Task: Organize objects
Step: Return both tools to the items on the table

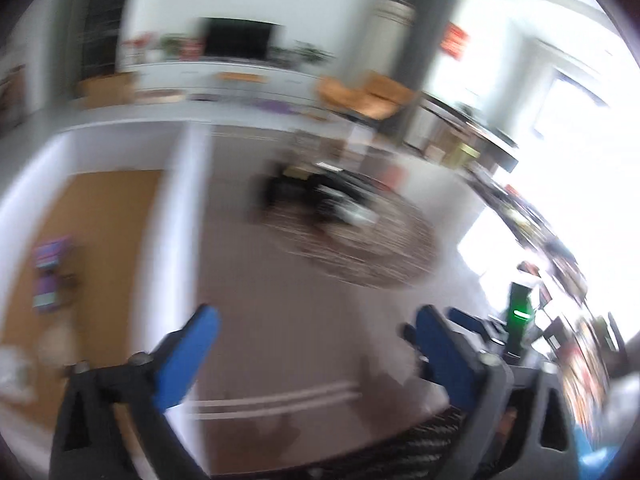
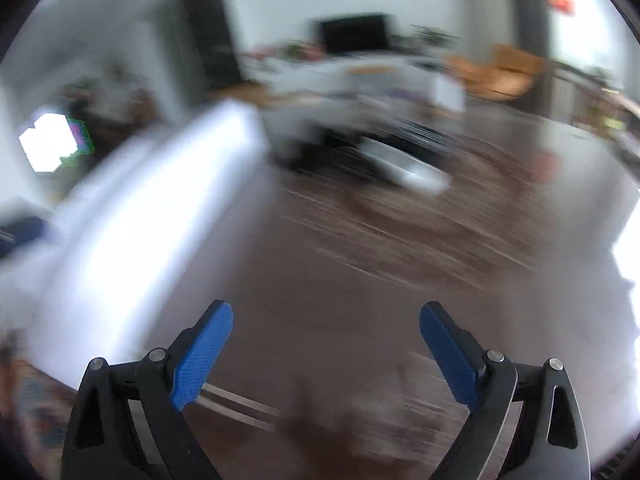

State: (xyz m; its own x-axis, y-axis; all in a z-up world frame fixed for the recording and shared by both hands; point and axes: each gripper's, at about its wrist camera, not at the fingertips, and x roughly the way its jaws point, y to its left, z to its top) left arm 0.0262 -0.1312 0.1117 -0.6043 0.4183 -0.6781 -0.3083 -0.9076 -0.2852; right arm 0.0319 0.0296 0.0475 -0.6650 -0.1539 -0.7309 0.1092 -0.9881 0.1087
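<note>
Left claw (image 1: 316, 316): blue pads spread wide, nothing between them. Right claw (image 2: 326, 312): likewise spread wide, empty. Below both: brown floor (image 2: 340, 264). Left, on a tan surface (image 1: 100, 240): small purple objects (image 1: 48, 272), blurred, well apart from either claw. Farther: round rug (image 1: 384, 248), white cabinet (image 1: 224, 80), dark screen (image 1: 238, 38).

Both views motion-blurred. Brown floor (image 1: 280, 320) with round patterned rug (image 1: 360, 240). Black screen (image 1: 238, 38) on far white wall above low white cabinet (image 1: 224, 76). Dark pillar (image 1: 428, 32). Bright window (image 1: 580, 120) at right.
</note>
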